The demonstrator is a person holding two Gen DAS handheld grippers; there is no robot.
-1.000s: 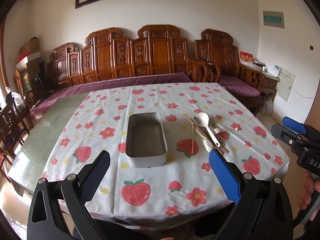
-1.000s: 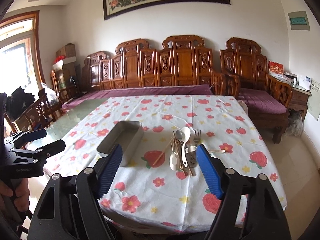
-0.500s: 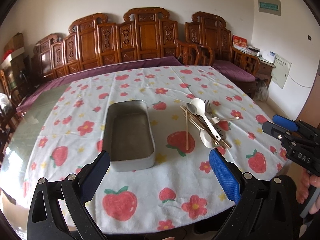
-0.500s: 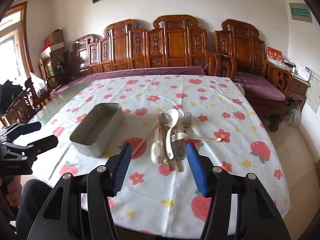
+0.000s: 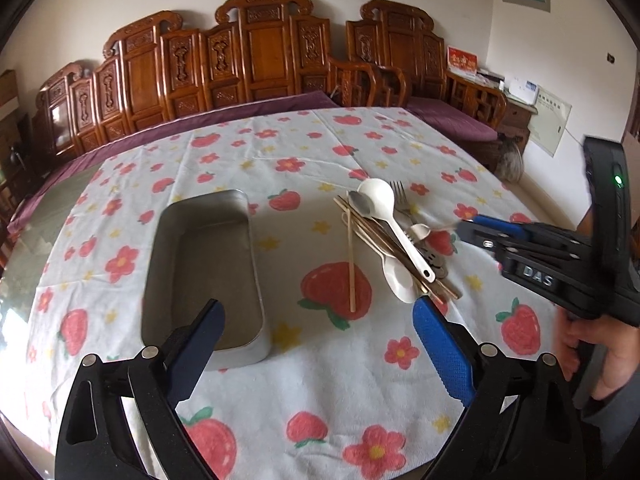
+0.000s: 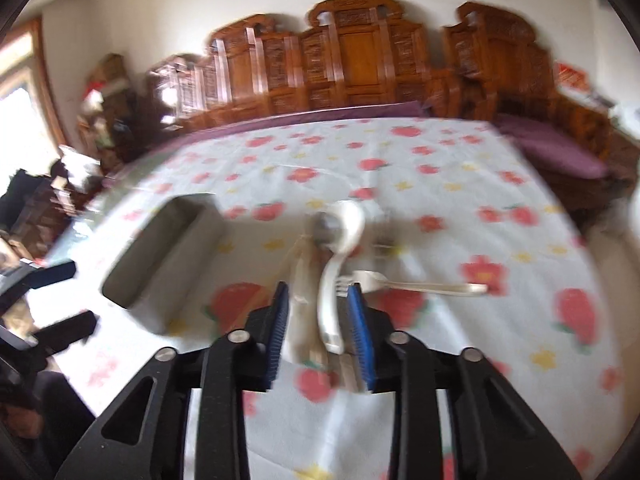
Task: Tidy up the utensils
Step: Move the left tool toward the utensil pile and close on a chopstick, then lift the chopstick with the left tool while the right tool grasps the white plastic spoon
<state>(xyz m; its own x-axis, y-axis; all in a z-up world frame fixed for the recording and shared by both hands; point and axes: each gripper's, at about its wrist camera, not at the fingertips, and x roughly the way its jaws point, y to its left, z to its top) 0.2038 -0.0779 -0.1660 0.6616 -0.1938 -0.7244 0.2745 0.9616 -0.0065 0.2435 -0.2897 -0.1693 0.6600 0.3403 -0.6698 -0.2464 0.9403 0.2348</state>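
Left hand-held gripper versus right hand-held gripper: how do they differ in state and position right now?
The left hand-held gripper is wide open, with nothing between its fingers; the right hand-held gripper has just been closing, now narrow, around utensil handles. The left one is by the metal tray; the right one is at the utensil pile. Both have blue pads.

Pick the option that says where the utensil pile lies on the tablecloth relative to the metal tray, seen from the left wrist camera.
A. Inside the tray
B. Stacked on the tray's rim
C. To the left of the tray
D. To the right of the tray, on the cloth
D: the utensil pile lies on the tablecloth to the right of the metal tray, which holds nothing.
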